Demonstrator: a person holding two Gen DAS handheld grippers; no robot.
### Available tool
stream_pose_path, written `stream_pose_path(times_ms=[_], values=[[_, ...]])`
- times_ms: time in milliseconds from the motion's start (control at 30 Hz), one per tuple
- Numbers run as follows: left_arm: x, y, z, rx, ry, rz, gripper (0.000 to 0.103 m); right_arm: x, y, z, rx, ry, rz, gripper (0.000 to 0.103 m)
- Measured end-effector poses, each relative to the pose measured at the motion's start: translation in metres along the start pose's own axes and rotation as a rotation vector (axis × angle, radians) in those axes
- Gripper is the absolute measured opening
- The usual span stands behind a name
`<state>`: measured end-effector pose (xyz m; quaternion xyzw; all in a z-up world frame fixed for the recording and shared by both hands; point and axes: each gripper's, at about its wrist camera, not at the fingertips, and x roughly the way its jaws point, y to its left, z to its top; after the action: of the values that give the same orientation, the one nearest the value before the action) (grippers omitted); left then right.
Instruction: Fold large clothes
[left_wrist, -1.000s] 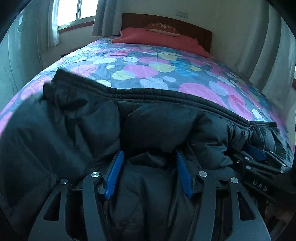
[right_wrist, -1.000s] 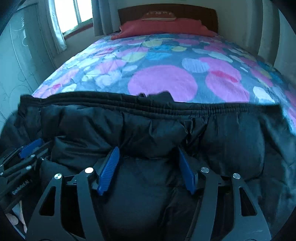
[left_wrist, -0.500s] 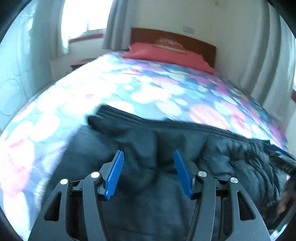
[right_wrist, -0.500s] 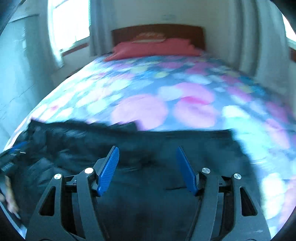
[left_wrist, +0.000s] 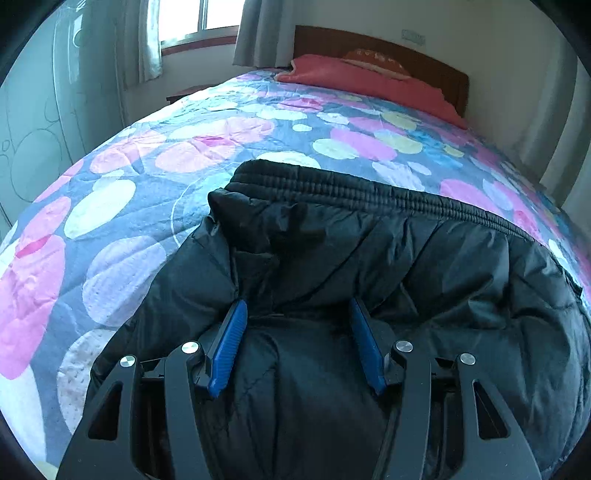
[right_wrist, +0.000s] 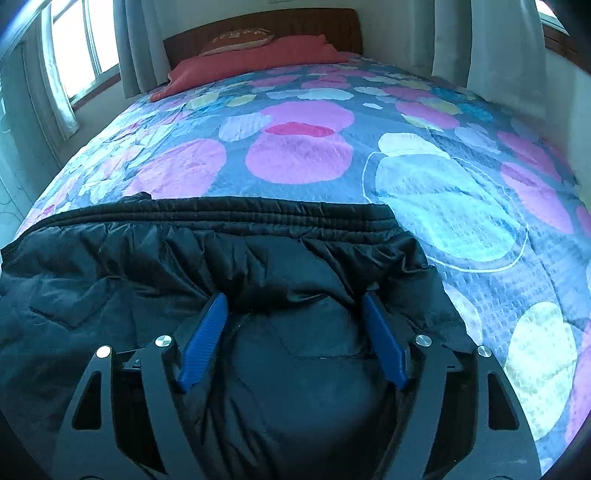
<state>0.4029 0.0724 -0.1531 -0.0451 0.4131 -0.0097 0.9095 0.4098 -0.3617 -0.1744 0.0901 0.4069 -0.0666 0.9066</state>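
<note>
A black puffy jacket (left_wrist: 388, 258) lies on the bed, its ribbed hem (left_wrist: 351, 192) turned toward the headboard. It also shows in the right wrist view (right_wrist: 184, 266), hem (right_wrist: 240, 212) across the far edge. My left gripper (left_wrist: 297, 310) is open, its blue pads set wide apart, low over the jacket's left part. My right gripper (right_wrist: 295, 302) is open too, low over the jacket's right part. A bulge of fabric sits between each pair of pads; I cannot tell whether they touch it.
The bed is covered with a quilt (right_wrist: 332, 147) printed with pink, blue and white circles. A red pillow (left_wrist: 362, 79) lies by the wooden headboard (right_wrist: 266, 22). A window and curtains (left_wrist: 147, 40) are at the left, more curtains (right_wrist: 480, 40) at the right.
The left gripper has moved left and the right gripper right. They no longer see each other. More bare quilt shows beside the jacket in each view. Both stay open.
</note>
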Motion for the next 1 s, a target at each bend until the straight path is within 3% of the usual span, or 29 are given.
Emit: stream_pose_path(times_ms=[67,167,333,467,600,733,800,1000], values=[[-0.015,0.005,0.001,-0.015,0.003,-0.013,0.056,-0.023,-0.004,0.001,0.011,-0.024,-0.005,0.072],[-0.049,0.02,-0.006,-0.056,-0.064,-0.026,0.056,-0.052,-0.013,-0.007,0.0,-0.07,-0.054,0.072],[-0.041,0.03,-0.029,-0.031,-0.026,0.006,0.057,-0.028,-0.025,-0.033,-0.011,-0.023,-0.11,0.076],[-0.04,0.024,-0.033,0.003,-0.035,0.031,0.057,-0.034,-0.023,-0.028,-0.009,-0.021,-0.115,0.077],[-0.072,0.04,-0.042,-0.069,-0.054,-0.009,0.057,-0.074,-0.035,-0.044,0.034,-0.061,-0.092,0.078],[-0.11,0.064,-0.076,-0.177,-0.088,-0.008,0.077,-0.109,-0.059,-0.077,0.142,-0.076,-0.055,0.08],[-0.124,0.078,-0.097,-0.253,-0.079,-0.005,0.077,-0.122,-0.071,-0.095,0.201,-0.07,-0.031,0.08],[-0.135,0.092,-0.142,-0.431,-0.017,-0.142,0.079,-0.128,-0.082,-0.141,0.349,-0.002,0.046,0.08]])
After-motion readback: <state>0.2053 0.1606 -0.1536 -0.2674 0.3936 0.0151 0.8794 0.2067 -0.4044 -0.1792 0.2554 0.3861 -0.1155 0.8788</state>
